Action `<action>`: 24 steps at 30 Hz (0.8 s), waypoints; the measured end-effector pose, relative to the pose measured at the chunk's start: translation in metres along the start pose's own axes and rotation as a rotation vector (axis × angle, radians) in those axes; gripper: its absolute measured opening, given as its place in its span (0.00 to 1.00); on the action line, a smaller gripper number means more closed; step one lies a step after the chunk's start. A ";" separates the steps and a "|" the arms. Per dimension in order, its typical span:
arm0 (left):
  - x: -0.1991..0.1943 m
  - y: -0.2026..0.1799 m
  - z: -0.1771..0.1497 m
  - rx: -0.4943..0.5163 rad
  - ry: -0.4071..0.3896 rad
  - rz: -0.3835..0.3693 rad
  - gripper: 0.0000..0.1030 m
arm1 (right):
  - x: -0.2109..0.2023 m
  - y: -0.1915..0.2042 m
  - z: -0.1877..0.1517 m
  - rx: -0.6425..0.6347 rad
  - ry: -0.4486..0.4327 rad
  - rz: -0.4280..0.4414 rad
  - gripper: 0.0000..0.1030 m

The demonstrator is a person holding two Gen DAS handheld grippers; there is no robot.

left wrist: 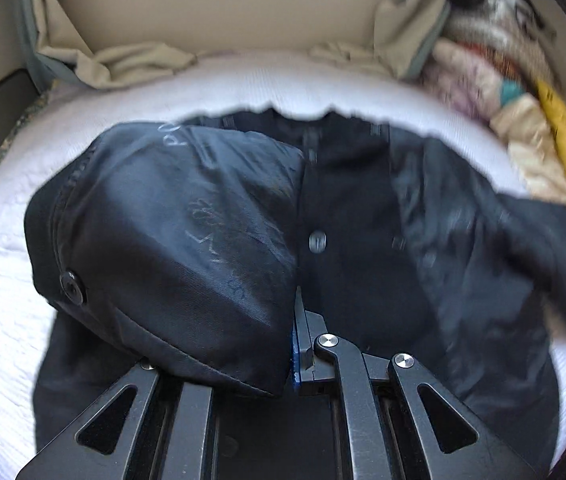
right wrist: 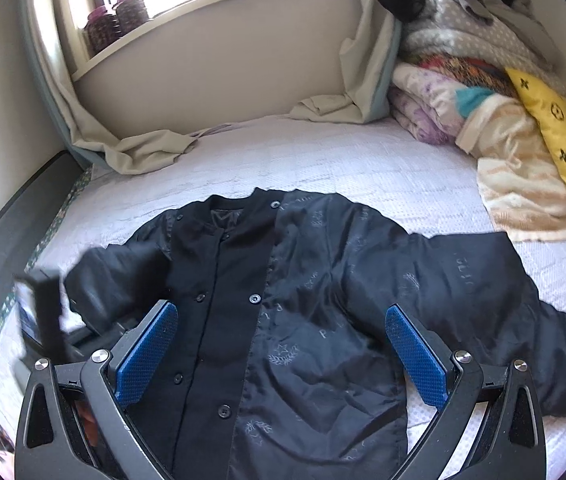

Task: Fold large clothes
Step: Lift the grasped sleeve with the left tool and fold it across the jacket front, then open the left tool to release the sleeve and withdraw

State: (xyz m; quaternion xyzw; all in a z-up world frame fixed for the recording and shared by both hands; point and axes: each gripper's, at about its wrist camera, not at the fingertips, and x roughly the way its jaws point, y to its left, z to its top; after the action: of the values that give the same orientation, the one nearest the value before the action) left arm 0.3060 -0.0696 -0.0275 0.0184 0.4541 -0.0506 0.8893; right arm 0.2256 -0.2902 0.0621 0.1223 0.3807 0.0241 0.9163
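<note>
A black jacket (right wrist: 283,320) lies face up on a bed (right wrist: 363,168) covered in a white quilted spread. Its collar points toward twelve o'clock, where a cream wall (right wrist: 223,56) stands behind the bed. The front placket with dark buttons runs down the middle, and the shiny lining shows pale printed emblems and letters.

In the right wrist view, the right claw (right wrist: 283,354) hangs above the jacket's lower front with its blue-padded fingers (right wrist: 415,360) spread wide, gripping nothing. One jacket sleeve (right wrist: 523,320) stretches out toward three o'clock, flat on the spread. The other sleeve is bunched at nine o'clock, where the left claw's dark body (right wrist: 47,312) appears blurred.

In the left wrist view, the left claw (left wrist: 293,340) is closed on a fold of the jacket (left wrist: 187,232). The fabric drapes over the left finger and hides it. A thin blue pad edge (left wrist: 294,352) shows pressed against the cloth. The lifted fold sits at nine to ten o'clock, over the rest of the garment.

Cream curtains (right wrist: 135,148) pool on the bed at eleven o'clock. A heap of folded blankets (right wrist: 463,92) and a yellow cushion (right wrist: 555,136) sit at two o'clock.
</note>
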 end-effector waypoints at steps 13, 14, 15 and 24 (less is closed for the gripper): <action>-0.041 -0.010 -0.034 0.107 0.128 -0.185 0.92 | 0.019 0.000 -0.002 -0.023 0.042 -0.042 1.00; -0.049 -0.008 -0.037 0.115 0.123 -0.208 0.95 | 0.021 0.000 -0.003 -0.026 0.044 -0.046 1.00; -0.059 -0.005 -0.041 0.125 0.115 -0.235 0.98 | 0.023 0.001 -0.003 -0.030 0.048 -0.050 1.00; -0.090 0.021 -0.054 0.122 -0.073 -0.227 0.99 | 0.048 0.026 -0.013 -0.103 0.088 -0.071 0.92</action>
State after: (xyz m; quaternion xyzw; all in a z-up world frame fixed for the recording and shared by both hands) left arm 0.2121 -0.0378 0.0136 0.0193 0.4166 -0.1791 0.8910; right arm 0.2520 -0.2556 0.0263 0.0605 0.4229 0.0164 0.9040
